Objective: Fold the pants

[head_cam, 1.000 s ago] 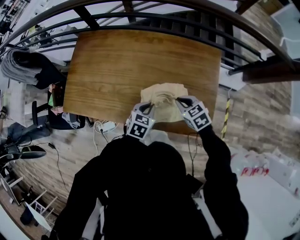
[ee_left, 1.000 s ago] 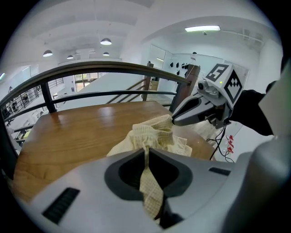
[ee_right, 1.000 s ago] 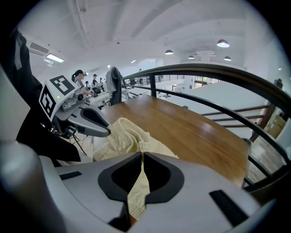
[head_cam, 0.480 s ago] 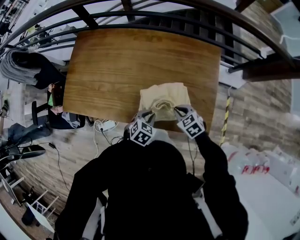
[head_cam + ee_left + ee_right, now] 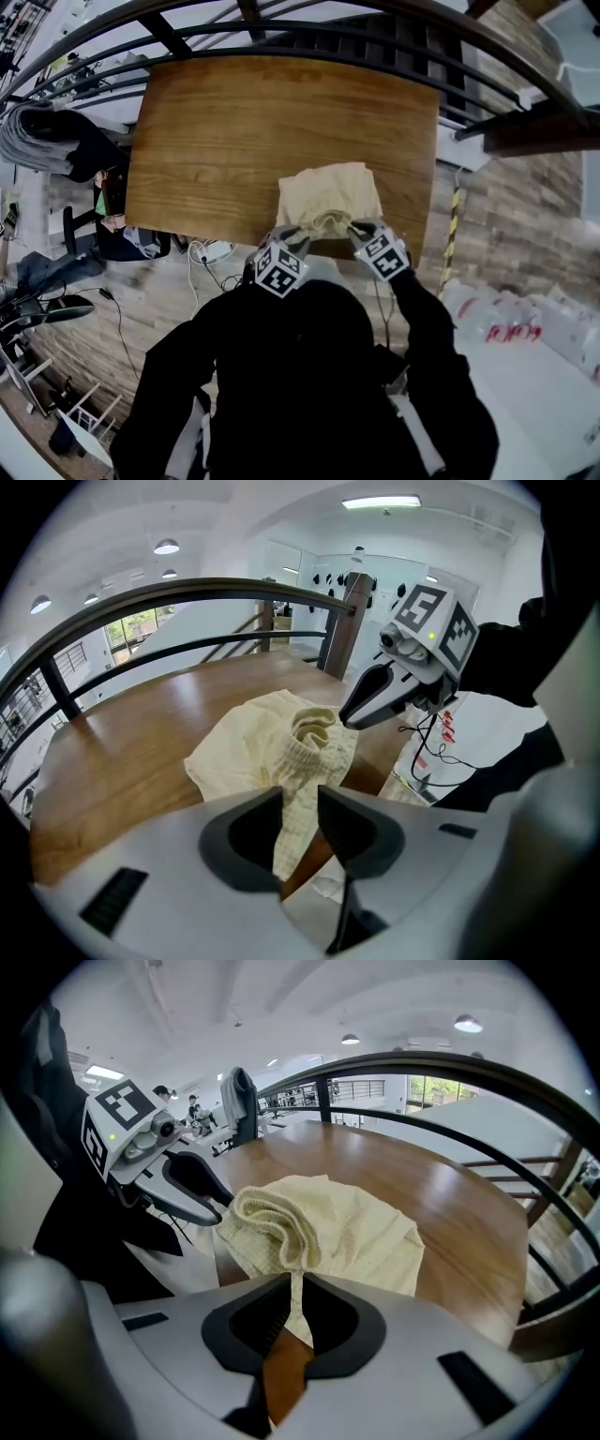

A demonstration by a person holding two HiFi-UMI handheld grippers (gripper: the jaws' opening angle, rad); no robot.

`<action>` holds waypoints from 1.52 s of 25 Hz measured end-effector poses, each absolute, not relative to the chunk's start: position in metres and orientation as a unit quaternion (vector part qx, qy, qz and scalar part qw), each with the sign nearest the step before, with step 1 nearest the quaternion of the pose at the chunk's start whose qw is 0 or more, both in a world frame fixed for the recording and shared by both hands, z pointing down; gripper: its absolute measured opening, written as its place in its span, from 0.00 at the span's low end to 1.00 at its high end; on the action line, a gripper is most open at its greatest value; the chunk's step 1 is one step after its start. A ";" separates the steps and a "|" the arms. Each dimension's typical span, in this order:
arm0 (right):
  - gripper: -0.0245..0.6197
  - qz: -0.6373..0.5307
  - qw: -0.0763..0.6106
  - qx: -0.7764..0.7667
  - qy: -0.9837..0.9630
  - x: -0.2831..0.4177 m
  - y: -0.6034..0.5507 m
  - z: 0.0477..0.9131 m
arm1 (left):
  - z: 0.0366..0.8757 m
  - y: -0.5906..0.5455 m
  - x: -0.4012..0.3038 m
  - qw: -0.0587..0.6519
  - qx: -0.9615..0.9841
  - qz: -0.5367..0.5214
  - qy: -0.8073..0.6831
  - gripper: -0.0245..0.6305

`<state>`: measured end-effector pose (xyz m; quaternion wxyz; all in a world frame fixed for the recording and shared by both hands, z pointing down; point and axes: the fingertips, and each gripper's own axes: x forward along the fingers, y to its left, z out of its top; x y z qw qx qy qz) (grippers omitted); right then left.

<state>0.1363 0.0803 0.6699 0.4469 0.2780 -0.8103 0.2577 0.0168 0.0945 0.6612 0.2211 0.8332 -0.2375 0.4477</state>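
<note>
left gripper (image 5: 298, 801) has just opened, pants (image 5: 267, 742) slack between its jaws; right gripper (image 5: 294, 1286) pinches them. we lay them flat, then release.

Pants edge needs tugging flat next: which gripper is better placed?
Probably right. The right gripper is clamped on the pants; the left gripper has just been opening, with fabric loose between its jaws.
</note>
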 end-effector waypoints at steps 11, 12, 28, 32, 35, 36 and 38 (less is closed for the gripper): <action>0.07 0.299 0.401 0.305 -0.810 0.129 0.073 0.634 | 0.630 0.082 0.021 0.221 0.847 0.421 -0.237 0.19; 0.07 0.296 0.394 0.314 -0.811 0.129 0.068 0.630 | 0.625 0.079 0.021 0.221 0.849 0.416 -0.238 0.19; 0.07 0.297 0.173 0.473 -0.812 0.106 -0.020 0.529 | 0.536 -0.011 0.005 0.230 0.870 0.317 -0.300 0.11; 0.07 0.279 0.120 0.501 -0.810 0.101 -0.037 0.497 | 0.507 -0.031 0.007 0.209 0.883 0.284 -0.311 0.06; 0.07 0.249 0.090 0.512 -0.817 0.097 -0.050 0.468 | 0.485 -0.048 0.005 0.201 0.887 0.257 -0.328 0.04; 0.07 0.238 0.082 0.515 -0.820 0.096 -0.055 0.459 | 0.476 -0.056 0.005 0.197 0.889 0.244 -0.334 0.04; 0.07 0.221 0.068 0.520 -0.822 0.095 -0.063 0.441 | 0.457 -0.069 0.005 0.189 0.892 0.219 -0.347 0.04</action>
